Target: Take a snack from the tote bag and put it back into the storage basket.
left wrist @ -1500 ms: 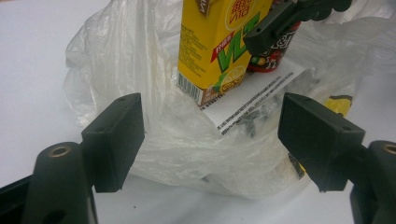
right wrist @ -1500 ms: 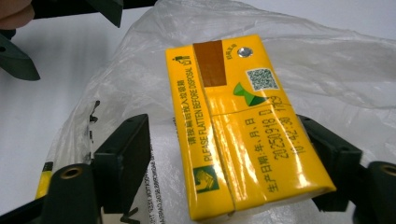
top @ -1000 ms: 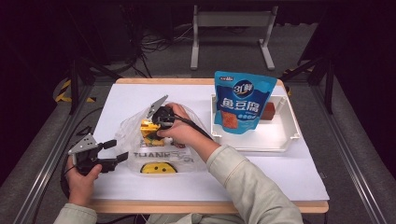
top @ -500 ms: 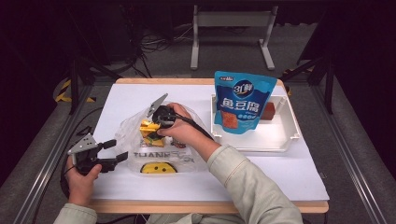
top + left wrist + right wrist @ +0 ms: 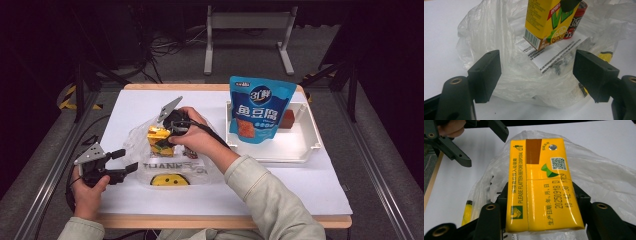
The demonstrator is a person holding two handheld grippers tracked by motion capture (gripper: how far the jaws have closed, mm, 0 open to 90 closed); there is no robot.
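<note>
Left gripper view has the left gripper [image 5: 536, 75] nearest, fingers wide apart over the clear plastic bag [image 5: 499, 50] on the white desk [image 5: 439, 30], gripping nothing. Beyond, the right gripper [image 5: 539, 202] clamps the yellow lemon-tea carton [image 5: 541, 185] above the bag, beside a red can [image 5: 576, 15]. With the bag's mouth unheld, the carton could snag the film and drag the bag. Farther off, a blue snack pouch [image 5: 260, 107] stands in a white tray [image 5: 305, 150].

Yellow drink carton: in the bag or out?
In. The yellow carton stands among the clear plastic bag, clamped by the right gripper.
</note>
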